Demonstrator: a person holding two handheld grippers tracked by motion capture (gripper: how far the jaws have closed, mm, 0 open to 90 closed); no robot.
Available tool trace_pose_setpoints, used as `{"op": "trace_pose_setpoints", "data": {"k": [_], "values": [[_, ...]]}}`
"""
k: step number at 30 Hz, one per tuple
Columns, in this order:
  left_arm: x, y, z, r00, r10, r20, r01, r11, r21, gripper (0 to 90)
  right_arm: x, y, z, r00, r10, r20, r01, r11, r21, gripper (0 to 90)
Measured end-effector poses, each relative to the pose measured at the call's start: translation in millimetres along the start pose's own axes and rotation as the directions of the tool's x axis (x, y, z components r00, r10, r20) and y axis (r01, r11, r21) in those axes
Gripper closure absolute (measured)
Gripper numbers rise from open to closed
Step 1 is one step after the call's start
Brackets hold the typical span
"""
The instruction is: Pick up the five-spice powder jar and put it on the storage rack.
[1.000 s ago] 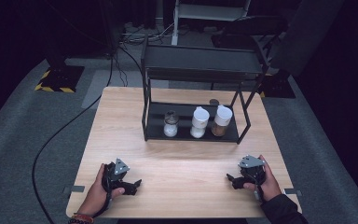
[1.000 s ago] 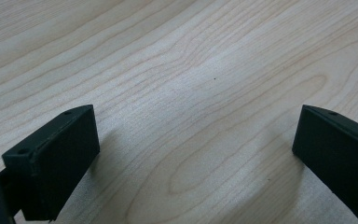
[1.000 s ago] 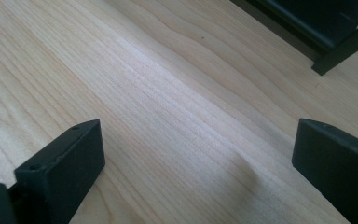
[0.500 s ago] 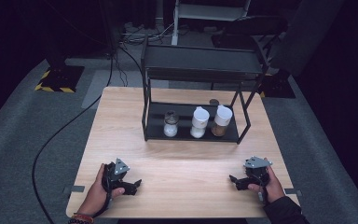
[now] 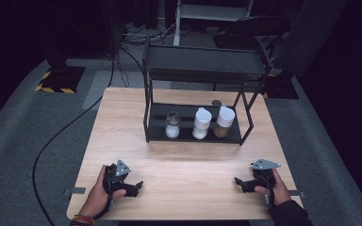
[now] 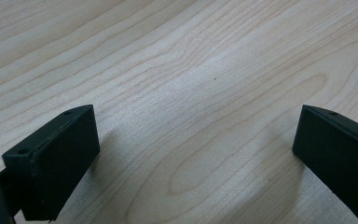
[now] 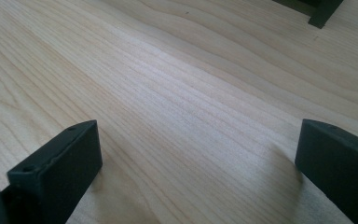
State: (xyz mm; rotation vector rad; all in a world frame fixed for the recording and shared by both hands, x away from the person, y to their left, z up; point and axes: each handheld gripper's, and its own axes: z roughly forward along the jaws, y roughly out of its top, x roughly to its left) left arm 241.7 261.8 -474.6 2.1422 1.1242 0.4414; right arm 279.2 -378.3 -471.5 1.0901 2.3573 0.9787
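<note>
Oddly, the jars' point(image 5: 201, 123) contents are hard to make out; left gripper point(image 5: 135, 186) and right gripper point(image 5: 239, 183) rest on the table point(image 5: 188, 183), jaws spread wide, holding nothing.

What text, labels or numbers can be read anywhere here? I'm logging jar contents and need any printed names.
No readable text.
The three jars on the black rack: glass shaker, two white-lidded jars; any labels are too small to tell.
Yellow-black hazard stripes: a marking, no words.

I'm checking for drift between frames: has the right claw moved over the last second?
Yes. In the high view the right claw has slid slightly toward the table's near edge, farther from the black rack; the shift is small.
</note>
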Motion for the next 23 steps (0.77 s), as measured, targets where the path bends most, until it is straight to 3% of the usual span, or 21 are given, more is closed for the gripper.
{"op": "trace_pose_setpoints", "data": {"k": [23], "values": [[0.0, 0.0, 0.0, 1.0, 0.0, 0.0, 0.0, 1.0, 0.0, 0.4, -5.1, -1.4, -1.0, 0.9998, 0.013, -0.014, -0.013, 1.0, 0.004, 0.0]]}}
